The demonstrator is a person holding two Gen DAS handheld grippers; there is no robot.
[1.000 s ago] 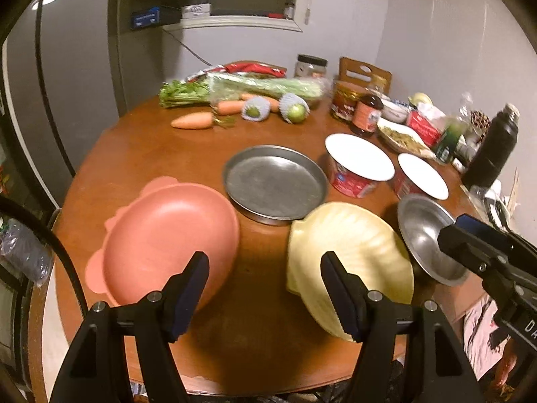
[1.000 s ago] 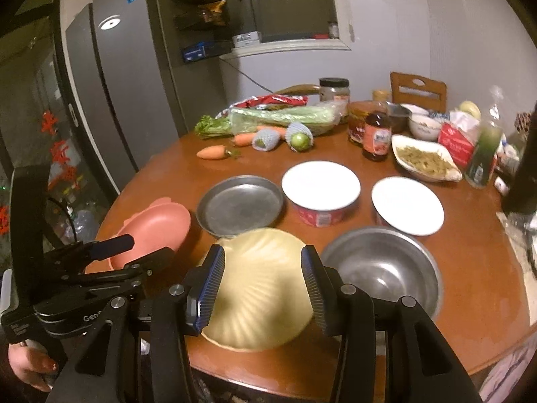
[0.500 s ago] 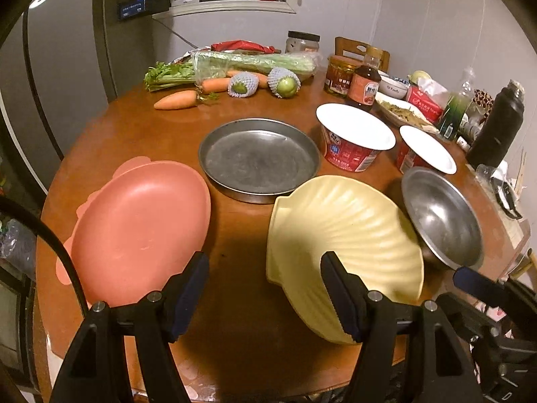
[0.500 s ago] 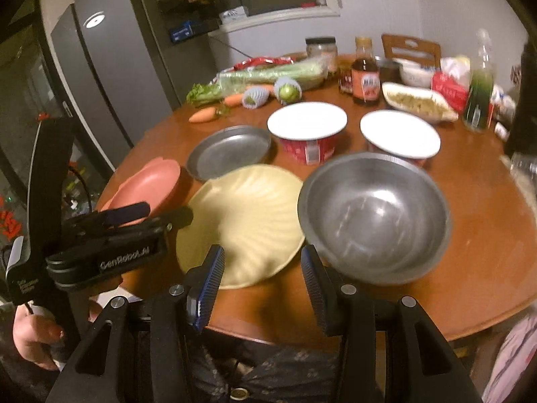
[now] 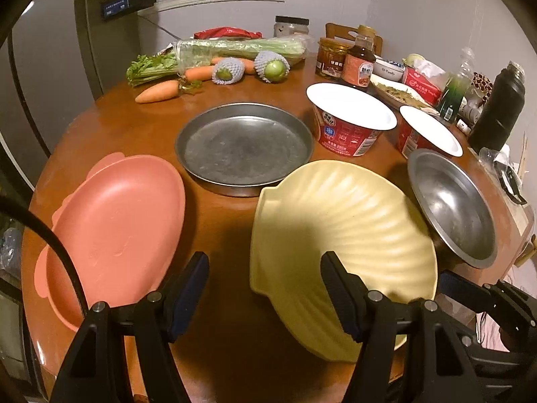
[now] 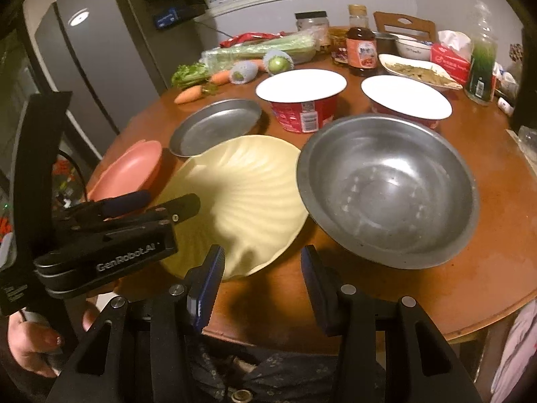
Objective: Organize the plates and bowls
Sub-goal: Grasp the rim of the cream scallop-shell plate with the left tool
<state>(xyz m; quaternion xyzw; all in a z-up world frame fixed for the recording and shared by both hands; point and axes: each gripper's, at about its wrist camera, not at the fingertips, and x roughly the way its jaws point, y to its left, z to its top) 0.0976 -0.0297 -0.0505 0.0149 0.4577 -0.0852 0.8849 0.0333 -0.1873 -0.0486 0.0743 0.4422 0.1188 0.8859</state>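
Observation:
On the round wooden table (image 5: 221, 221) lie a pink plate (image 5: 117, 228) at the left, a yellow shell-shaped plate (image 5: 345, 231) in the middle, a flat metal pan (image 5: 245, 147) behind them, and a steel bowl (image 6: 386, 188) at the right. My left gripper (image 5: 263, 288) hangs open above the near table edge, between the pink and yellow plates, holding nothing. My right gripper (image 6: 261, 282) is open and empty too, over the table's front edge between the yellow plate (image 6: 241, 194) and the steel bowl. The left gripper's body (image 6: 110, 235) shows at the left of the right wrist view.
Two red instant-noodle bowls (image 5: 349, 121) (image 6: 402, 100) with white lids stand behind the plates. Carrots (image 5: 157, 91), celery, netted fruit, jars, a sauce bottle (image 6: 360, 48), a dish of food, a tissue pack and a black flask (image 5: 498, 107) crowd the far side. A fridge (image 6: 94, 67) stands at the left.
Both grippers have come down and closer to the near table edge; the plates and the steel bowl look larger. Neither gripper's opening has changed.

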